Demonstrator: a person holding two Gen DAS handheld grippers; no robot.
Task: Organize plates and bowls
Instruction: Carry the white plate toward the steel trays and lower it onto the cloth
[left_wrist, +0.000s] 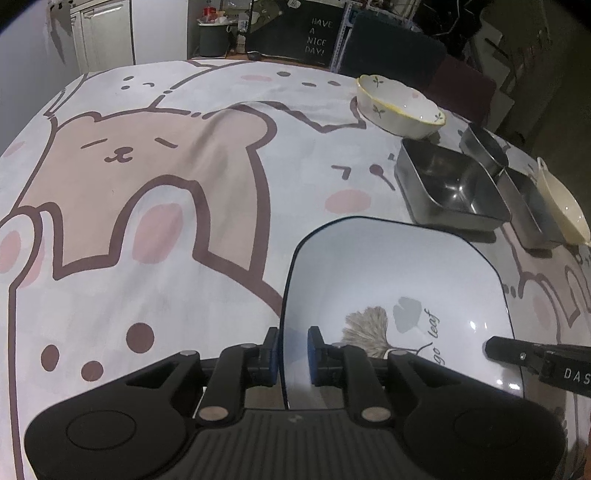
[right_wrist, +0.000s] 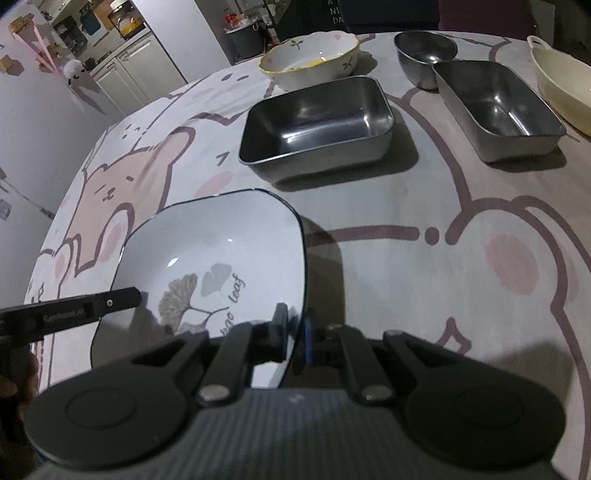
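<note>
White square plate (left_wrist: 399, 280) near the table's front edge, left tongs (left_wrist: 293, 352) nearly closed, clamped on its left rim, right tongs (right_wrist: 295, 332) clamped on its right rim, steel trays (right_wrist: 317, 122) beyond.

Left gripper (left_wrist: 292, 345): pointed steeply downward, jaws drawn close with one finger on each side of the white plate (left_wrist: 399, 295) rim at its left edge. Right gripper (right_wrist: 294, 330): likewise angled steeply down, jaws nearly closed, clamped over the opposite rim. Both are seen crossing into each other's view.
</note>
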